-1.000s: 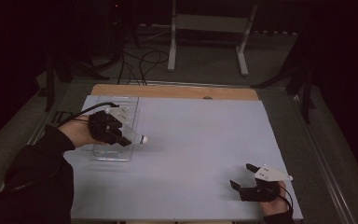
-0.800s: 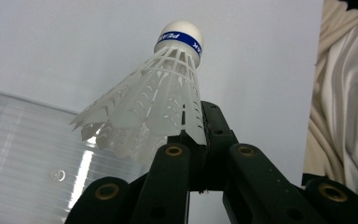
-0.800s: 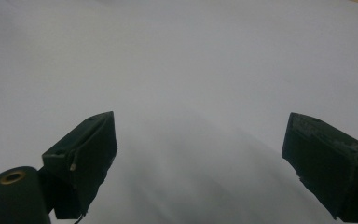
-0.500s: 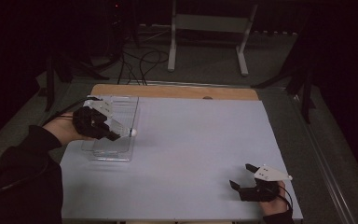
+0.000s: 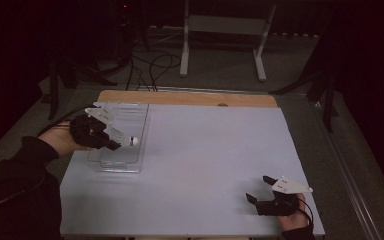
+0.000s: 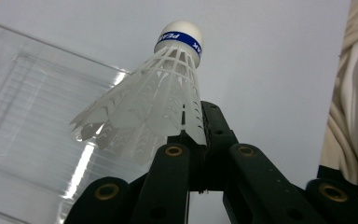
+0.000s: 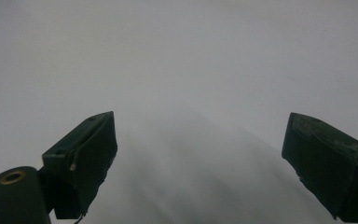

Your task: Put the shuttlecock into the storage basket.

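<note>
1. A white shuttlecock [image 6: 161,88] with a blue band under its rounded cork is clamped by the skirt's edge between the closed jaws of the left gripper [image 5: 111,141]; the cork points away from the hand, toward the right of the scene.
2. In the high view the shuttlecock [image 5: 128,140] is held just above a clear plastic tray [image 5: 130,112], over the tray's right half near its middle.
3. The tray is set at the far left of a pale sheet [image 5: 205,165] that covers the table; its ribbed floor is seen below the shuttlecock in the left gripper view.
4. The left gripper is carried by a hand [image 5: 62,140] in a dark sleeve that enters from the near left.
5. The right gripper [image 5: 262,192] is rested on the sheet at the near right corner, well apart from the tray, with its jaws spread wide and nothing between them.
6. A strip of bare wood [image 5: 180,97] is seen along the far edge of the table.
</note>
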Available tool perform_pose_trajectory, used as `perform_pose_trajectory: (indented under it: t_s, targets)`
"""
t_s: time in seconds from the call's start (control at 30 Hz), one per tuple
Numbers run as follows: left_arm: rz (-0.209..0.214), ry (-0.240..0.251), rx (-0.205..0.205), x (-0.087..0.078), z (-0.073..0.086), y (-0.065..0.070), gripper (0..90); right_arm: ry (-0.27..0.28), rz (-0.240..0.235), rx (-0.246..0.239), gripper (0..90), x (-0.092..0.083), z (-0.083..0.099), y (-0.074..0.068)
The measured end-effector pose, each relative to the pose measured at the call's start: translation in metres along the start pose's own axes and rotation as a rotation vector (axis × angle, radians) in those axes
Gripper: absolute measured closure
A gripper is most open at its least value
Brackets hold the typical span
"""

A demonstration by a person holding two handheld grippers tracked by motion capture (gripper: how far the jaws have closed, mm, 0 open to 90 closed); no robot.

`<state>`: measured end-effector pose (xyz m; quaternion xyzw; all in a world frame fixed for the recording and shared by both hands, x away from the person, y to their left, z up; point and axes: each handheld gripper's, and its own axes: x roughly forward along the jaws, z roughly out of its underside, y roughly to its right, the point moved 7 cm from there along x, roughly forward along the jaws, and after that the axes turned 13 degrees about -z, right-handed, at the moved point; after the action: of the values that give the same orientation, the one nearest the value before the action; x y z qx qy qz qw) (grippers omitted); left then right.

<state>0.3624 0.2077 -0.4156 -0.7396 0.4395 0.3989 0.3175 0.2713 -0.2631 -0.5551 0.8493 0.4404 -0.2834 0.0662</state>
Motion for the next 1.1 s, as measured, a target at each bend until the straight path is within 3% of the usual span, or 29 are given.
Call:
perform_pose_trajectory:
  t_s: [0.37,1.1]
  targets:
    - [-0.004,0.000,-0.024,0.002,0.009,-0.008,90.0,0.000,-0.001,0.004,9.8,0.000,0.000,0.000]
    - [0.003,-0.017,-0.043,0.025,0.023,-0.010,89.9,-0.008,-0.006,0.006,9.8,0.000,0.001,0.000]
